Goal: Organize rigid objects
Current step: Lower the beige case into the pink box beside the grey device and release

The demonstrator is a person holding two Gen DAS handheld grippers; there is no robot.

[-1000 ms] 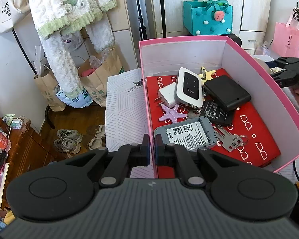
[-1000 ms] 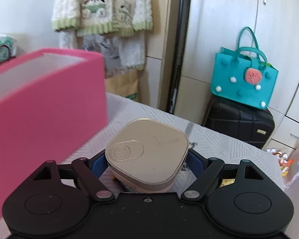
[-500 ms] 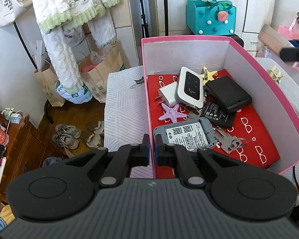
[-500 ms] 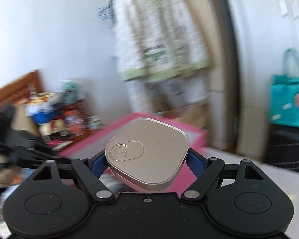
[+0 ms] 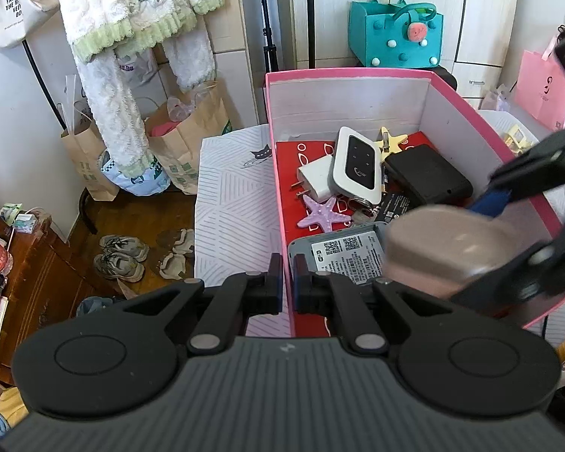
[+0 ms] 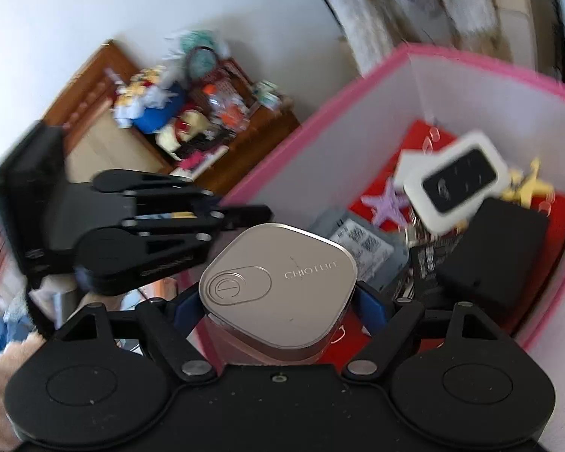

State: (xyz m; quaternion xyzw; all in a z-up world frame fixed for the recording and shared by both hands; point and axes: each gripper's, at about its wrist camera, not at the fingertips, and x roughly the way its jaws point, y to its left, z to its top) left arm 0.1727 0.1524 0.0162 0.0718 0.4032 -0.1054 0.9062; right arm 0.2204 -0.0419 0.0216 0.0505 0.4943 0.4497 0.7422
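Observation:
My right gripper is shut on a gold compact case marked CHIOTURE and holds it over the near right part of the pink box. The case shows blurred in the left wrist view. My left gripper is shut on the pink box's near left wall. It also shows in the right wrist view. Inside the box lie a white pocket router, a grey device, a black case, a purple starfish and a white charger.
The box stands on a white patterned cloth. A teal bag and a pink bag stand behind. Paper bags and shoes are on the floor at left. A cluttered wooden cabinet stands beyond the box.
My right gripper has swung with the gold case from the table right of the box to over the box's inside. My left gripper has kept its hold on the wall.

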